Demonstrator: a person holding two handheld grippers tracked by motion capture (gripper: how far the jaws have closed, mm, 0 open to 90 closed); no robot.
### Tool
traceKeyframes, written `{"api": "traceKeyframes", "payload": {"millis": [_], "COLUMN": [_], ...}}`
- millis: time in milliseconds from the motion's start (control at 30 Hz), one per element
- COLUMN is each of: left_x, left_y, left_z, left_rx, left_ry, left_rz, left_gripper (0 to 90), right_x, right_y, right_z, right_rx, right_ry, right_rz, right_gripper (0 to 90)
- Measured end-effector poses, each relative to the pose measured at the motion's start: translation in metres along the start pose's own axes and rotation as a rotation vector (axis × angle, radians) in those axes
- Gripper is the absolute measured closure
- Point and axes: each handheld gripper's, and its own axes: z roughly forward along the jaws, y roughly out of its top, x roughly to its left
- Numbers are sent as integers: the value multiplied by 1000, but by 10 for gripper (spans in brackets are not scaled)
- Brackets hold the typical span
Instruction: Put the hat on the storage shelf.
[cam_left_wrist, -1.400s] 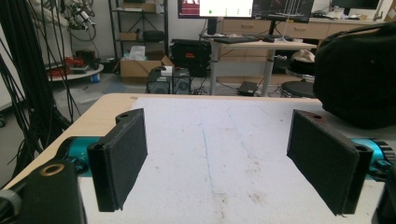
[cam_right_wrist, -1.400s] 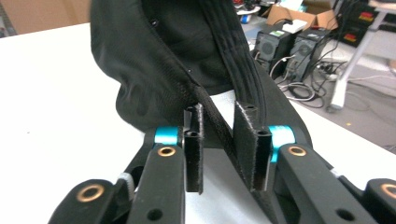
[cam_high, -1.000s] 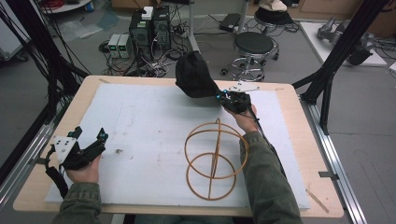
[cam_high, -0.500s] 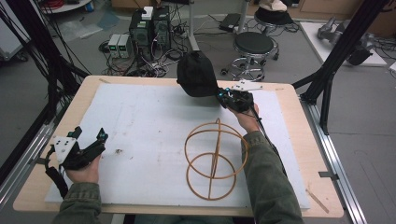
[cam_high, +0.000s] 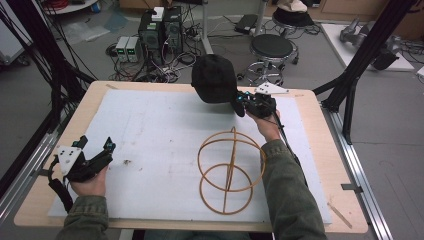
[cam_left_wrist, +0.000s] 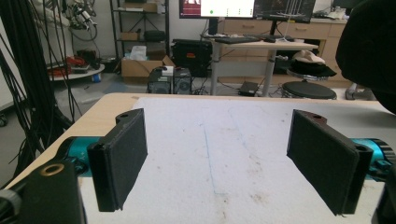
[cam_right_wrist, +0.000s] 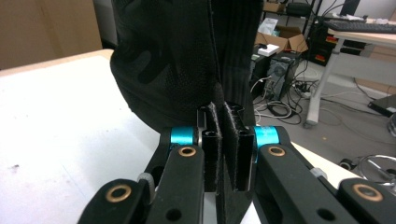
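Note:
A black cap (cam_high: 214, 79) hangs in the air over the far middle of the white mat, and my right gripper (cam_high: 245, 104) is shut on its brim. In the right gripper view the pads (cam_right_wrist: 212, 140) pinch the brim's edge, with the cap's crown (cam_right_wrist: 177, 60) rising just ahead. A wooden hoop stand (cam_high: 230, 170) sits on the mat below and nearer than the cap, beside the right forearm. My left gripper (cam_high: 96, 144) rests at the mat's left edge, open and with nothing in it (cam_left_wrist: 224, 163). The cap (cam_left_wrist: 369, 46) shows at that view's upper right.
The white mat (cam_high: 150, 130) covers most of the wooden table (cam_high: 90, 90). Beyond the far edge stand computer boxes (cam_high: 160, 30), cables and a round stool (cam_high: 271, 47). Black frame posts (cam_high: 360, 65) rise at the right and left sides.
The cap has swung a little in the right gripper, its crown now rounder and slightly higher. The left gripper has stayed put.

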Motion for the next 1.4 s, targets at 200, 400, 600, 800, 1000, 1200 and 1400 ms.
{"api": "traceKeyframes", "payload": {"millis": [200, 400, 600, 800, 1000, 1200, 1400], "left_x": [0, 0, -1, -2, -3, -10, -22], "left_y": [0, 0, 1, 1, 4, 22, 43], "left_z": [0, 0, -1, -1, -1, -4, -4], "left_rx": [1, -1, -3, -4, -17, -44, -61], "left_ry": [0, -1, -4, -13, -22, -73, -172], "left_rz": [2, 1, 1, 6, -3, -8, 22], "left_gripper": [203, 203, 203, 203, 203, 202, 233], "right_x": [-3, -2, 3, 15, 26, 34, 42], "right_y": [6, 14, 26, 38, 43, 45, 44], "right_z": [-7, -18, -34, -49, -57, -59, -57], "right_rx": [-52, -94, -168, -204, -218, -217, -222], "right_ry": [-1, 20, 76, 150, 187, 210, 246], "right_rz": [35, 51, 76, 72, 60, 49, 61], "right_gripper": [862, 862, 861, 861, 861, 860, 860]}}
